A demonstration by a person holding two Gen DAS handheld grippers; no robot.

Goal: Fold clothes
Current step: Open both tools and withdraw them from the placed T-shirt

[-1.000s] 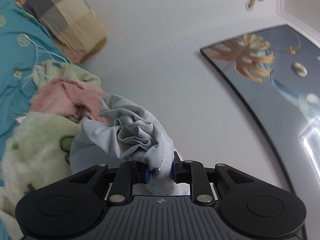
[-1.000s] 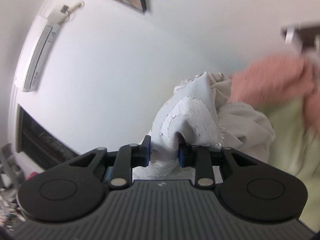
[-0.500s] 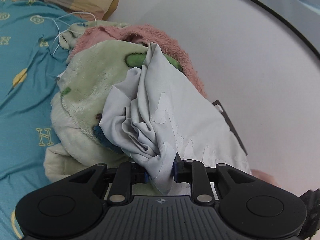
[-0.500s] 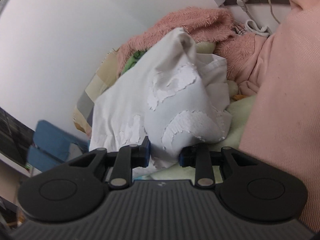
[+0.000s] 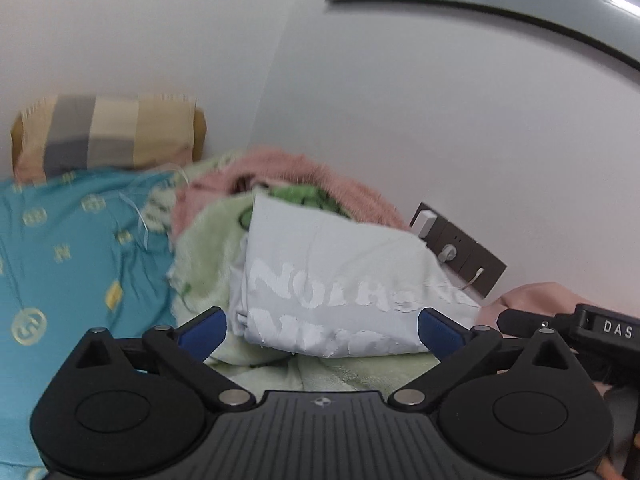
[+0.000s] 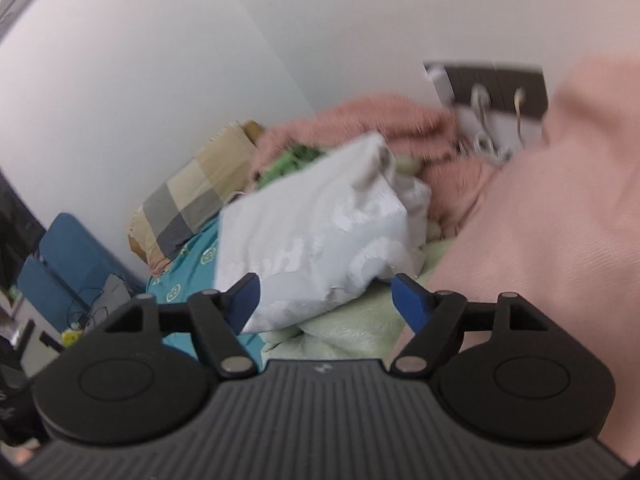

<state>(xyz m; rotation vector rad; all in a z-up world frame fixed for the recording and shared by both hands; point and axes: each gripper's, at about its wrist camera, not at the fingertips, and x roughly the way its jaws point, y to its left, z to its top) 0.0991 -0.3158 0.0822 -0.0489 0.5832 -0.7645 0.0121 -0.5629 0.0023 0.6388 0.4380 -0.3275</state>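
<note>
I am looking past my left gripper (image 5: 322, 330), whose jaws have just been opening and are now standing wide apart, the blue pads clear of the cloth. The pale grey T-shirt (image 5: 336, 280) with white lettering is lying loose between and beyond them on a green fleece blanket (image 5: 208, 248), with a pink fluffy blanket (image 5: 280, 168) behind it. A checked pillow (image 5: 104, 136) is sitting at the bed's far edge on the teal sheet (image 5: 72, 248). Another black gripper (image 5: 580, 328) is poking in from the right.
</note>
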